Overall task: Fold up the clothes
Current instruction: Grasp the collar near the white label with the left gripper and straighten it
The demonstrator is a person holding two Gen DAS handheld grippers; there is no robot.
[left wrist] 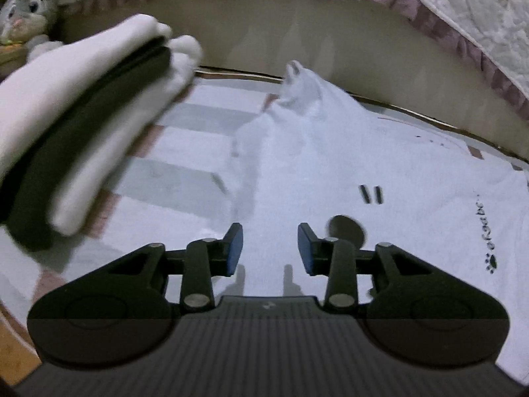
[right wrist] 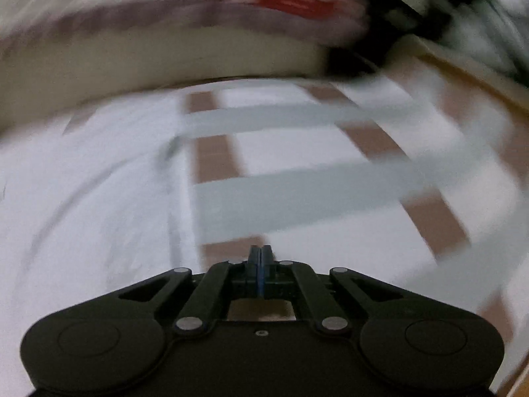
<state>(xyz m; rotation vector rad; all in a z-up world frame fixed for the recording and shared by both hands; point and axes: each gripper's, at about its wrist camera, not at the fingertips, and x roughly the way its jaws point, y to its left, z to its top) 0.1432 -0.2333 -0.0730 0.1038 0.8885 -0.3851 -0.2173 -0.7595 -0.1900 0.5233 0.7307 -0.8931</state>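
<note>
white garment (left wrist: 330, 165) lies spread on the checked mat (left wrist: 185, 178), one corner peaked at 12 o'clock; left gripper (left wrist: 270, 248) hovers part-open and empty, right gripper (right wrist: 261, 258) closed on nothing: grasp an edge squarely before folding.

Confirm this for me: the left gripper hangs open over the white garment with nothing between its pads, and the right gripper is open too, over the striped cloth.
One part is wrong: the right gripper is shut, its blue pads pressed together with nothing between them, as the right wrist view shows. The rest stands: the left gripper is open and empty over the white garment, and the right one is over the striped cloth.
</note>
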